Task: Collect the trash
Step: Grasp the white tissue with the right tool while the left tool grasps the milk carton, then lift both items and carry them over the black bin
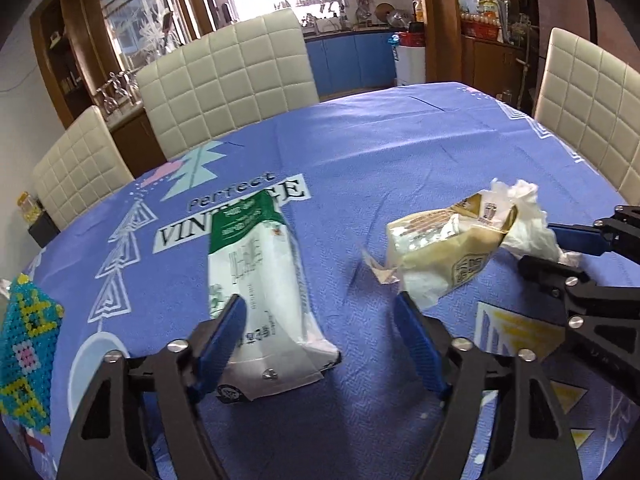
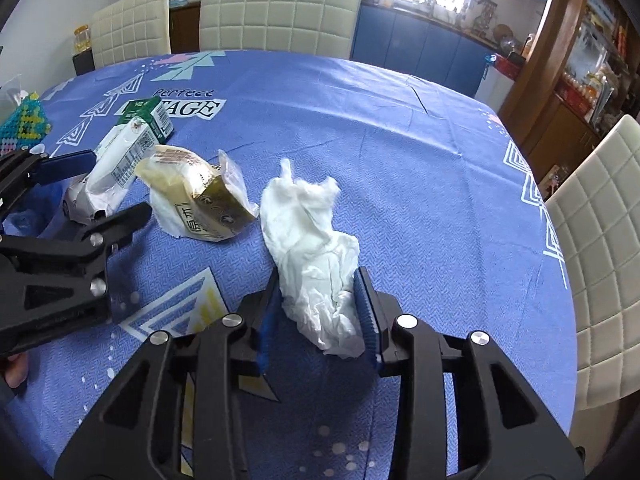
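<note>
A flattened green and white carton (image 1: 256,272) lies on the blue tablecloth (image 1: 400,152) between the fingers of my left gripper (image 1: 320,308). Its left pad touches the carton's edge, while the right pad stands well clear, so the jaws are open. To the right lies a beige and gold wrapper (image 1: 440,248) with a small paper scrap (image 1: 380,272) beside it. In the right wrist view, my right gripper (image 2: 318,292) is shut on the near end of a crumpled white tissue (image 2: 312,232). The wrapper (image 2: 200,196), carton (image 2: 120,156) and left gripper (image 2: 120,184) show at its left.
A blue and yellow beaded piece (image 1: 24,344) sits at the table's left edge. Cream quilted chairs stand at the far side (image 1: 224,80) and the right (image 1: 592,100). A small yellow jar (image 2: 82,38) stands on a black box beyond the table's left corner.
</note>
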`<state>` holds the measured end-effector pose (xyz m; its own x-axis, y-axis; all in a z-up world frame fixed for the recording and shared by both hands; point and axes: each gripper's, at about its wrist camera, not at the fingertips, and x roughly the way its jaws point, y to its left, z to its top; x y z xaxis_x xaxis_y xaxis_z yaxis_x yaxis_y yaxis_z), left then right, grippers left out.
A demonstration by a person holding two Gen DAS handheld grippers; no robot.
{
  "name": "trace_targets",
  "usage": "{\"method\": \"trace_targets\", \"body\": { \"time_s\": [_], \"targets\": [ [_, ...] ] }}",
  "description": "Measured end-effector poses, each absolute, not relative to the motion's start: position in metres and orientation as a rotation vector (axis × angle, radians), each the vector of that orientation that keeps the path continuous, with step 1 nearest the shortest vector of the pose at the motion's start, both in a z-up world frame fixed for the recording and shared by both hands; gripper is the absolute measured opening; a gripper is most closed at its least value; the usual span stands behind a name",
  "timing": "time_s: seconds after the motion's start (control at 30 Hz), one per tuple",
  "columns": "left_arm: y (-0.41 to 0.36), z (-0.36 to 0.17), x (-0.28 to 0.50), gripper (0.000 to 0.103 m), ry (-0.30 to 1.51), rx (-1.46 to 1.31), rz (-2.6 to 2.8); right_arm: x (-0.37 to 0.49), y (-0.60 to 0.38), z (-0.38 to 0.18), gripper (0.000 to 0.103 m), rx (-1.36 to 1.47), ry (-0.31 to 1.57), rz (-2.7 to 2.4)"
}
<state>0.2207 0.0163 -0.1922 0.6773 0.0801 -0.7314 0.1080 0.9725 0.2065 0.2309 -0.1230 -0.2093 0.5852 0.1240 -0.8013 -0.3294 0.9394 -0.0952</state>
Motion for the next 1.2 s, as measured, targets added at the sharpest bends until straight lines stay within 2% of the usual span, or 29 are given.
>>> {"method": "trace_targets", "body": {
  "time_s": [0.07,0.13,0.43,1.2],
  "targets": [
    [0.019,-0.191,0.22,0.053,0.821,0.252,0.014,0.229,-0.122,-0.209,0.027,-0.25,0.908,0.278],
    [0.023,-0.189,0.222,0.028,0.816,0.266,0.05,0.227,-0.122,-0.209,0.026,-0.251,0.907,0.281],
    [0.025,-0.173,0.215,0.021,0.809,0.226,0.001,0.219,-0.12,-0.201,0.023,-0.256,0.896,0.294],
    [-0.015,-0.137,0.122,0.021,0.759,0.292,-0.074,0.149,-0.157,-0.164,0.02,-0.236,0.832,0.27]
  ]
}}
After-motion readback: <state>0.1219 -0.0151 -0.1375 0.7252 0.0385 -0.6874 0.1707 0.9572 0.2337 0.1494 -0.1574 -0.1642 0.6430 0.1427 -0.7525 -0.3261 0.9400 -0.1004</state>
